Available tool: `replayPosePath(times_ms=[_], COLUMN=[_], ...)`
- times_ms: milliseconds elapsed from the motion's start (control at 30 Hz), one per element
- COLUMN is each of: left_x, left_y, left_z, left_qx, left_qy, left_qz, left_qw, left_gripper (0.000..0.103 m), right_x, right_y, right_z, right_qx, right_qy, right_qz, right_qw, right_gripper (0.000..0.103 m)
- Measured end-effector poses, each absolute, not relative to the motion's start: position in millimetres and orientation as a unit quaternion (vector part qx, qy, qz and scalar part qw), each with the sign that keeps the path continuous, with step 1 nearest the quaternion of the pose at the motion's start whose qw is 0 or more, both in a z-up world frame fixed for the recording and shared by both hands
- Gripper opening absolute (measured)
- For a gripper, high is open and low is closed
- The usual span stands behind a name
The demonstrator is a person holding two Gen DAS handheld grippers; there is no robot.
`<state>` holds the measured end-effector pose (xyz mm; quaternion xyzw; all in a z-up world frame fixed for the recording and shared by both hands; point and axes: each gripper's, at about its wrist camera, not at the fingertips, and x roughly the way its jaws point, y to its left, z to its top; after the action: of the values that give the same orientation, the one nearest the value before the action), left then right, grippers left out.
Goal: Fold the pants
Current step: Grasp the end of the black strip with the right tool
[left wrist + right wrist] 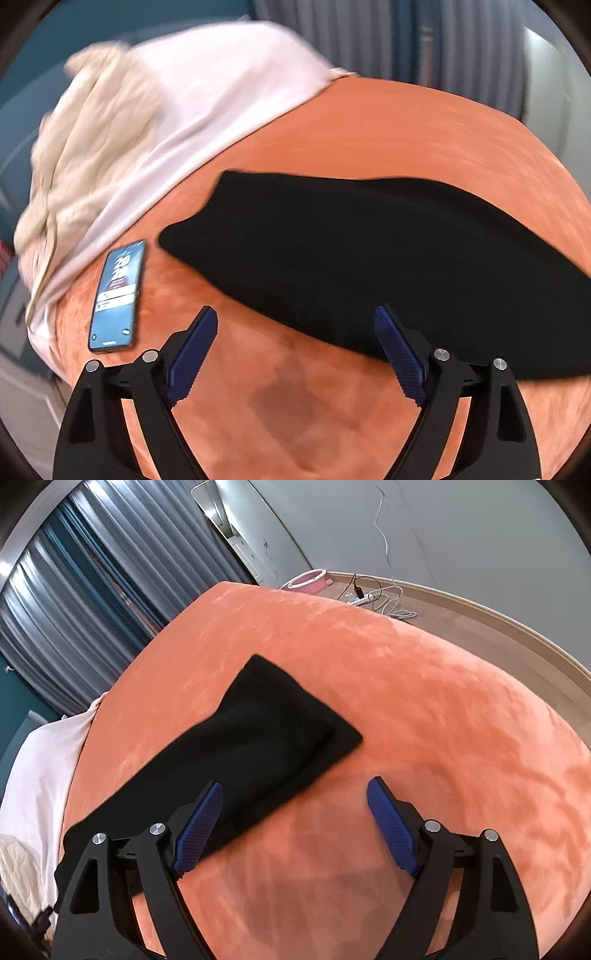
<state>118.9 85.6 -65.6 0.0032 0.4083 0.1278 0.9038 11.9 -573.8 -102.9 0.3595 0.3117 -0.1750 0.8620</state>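
Both my left gripper (295, 328) and right gripper (295, 801) gape empty; the limp black pants (273, 731) need pinching at an edge.

Left hand-held gripper (295, 325) and right hand-held gripper (295, 797) both gape wide, tilted downward, holding nothing

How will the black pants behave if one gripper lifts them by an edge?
Probably floppy: the black pants lie flat and limp, folded on the orange bedcover, so they would likely drape and unfold. Likely light, being thin. The plush cover may drag on them if pushed.
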Motion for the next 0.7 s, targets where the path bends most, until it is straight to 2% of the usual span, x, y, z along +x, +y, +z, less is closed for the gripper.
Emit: replayPosePath(times_ms=[167, 200, 233, 267, 333, 467, 567, 700], left_x=[86.7, 84.4, 79.7, 75.9, 72.1, 59.9, 57.8, 56.1], left_y=[-5.2, -11.3, -25.4, -33.8, -44.4, -54.6, -49.6, -37.5], left_z=[-64.5, -64.5, -65.8, -66.8, -67.5, -67.1, -71.5, -73.5], left_qx=[0.065, 0.07, 0.074, 0.076, 0.077, 0.085, 0.089, 0.073], left_qy=[0.384, 0.385, 0.387, 0.389, 0.39, 0.385, 0.392, 0.4], left_qz=[0.071, 0.063, 0.049, 0.041, 0.028, 0.019, 0.019, 0.019], left_qw=[0.918, 0.918, 0.918, 0.917, 0.917, 0.919, 0.915, 0.913], left_gripper=[0.085, 0.085, 0.085, 0.085, 0.085, 0.085, 0.085, 0.085], right_x=[33.6, 36.8, 38.3, 43.5, 43.1, 27.3, 36.7, 34.0], right_y=[-586.6, -588.3, -590.2, -594.2, -598.0, -591.2, -596.8, -601.0], right_z=[-108.7, -108.8, -108.1, -110.0, -109.7, -88.6, -120.9, -123.0], right_qx=[0.376, 0.378, 0.379, 0.392, 0.421, 0.405, 0.418, 0.441], right_qy=[0.3, 0.299, 0.298, 0.301, 0.29, 0.241, 0.298, 0.296], right_qz=[-0.166, -0.166, -0.162, -0.143, -0.116, -0.106, -0.125, -0.119], right_qw=[0.861, 0.861, 0.861, 0.857, 0.852, 0.875, 0.849, 0.839], right_gripper=[0.079, 0.069, 0.038, 0.015, 0.014, 0.014, 0.014, 0.014])
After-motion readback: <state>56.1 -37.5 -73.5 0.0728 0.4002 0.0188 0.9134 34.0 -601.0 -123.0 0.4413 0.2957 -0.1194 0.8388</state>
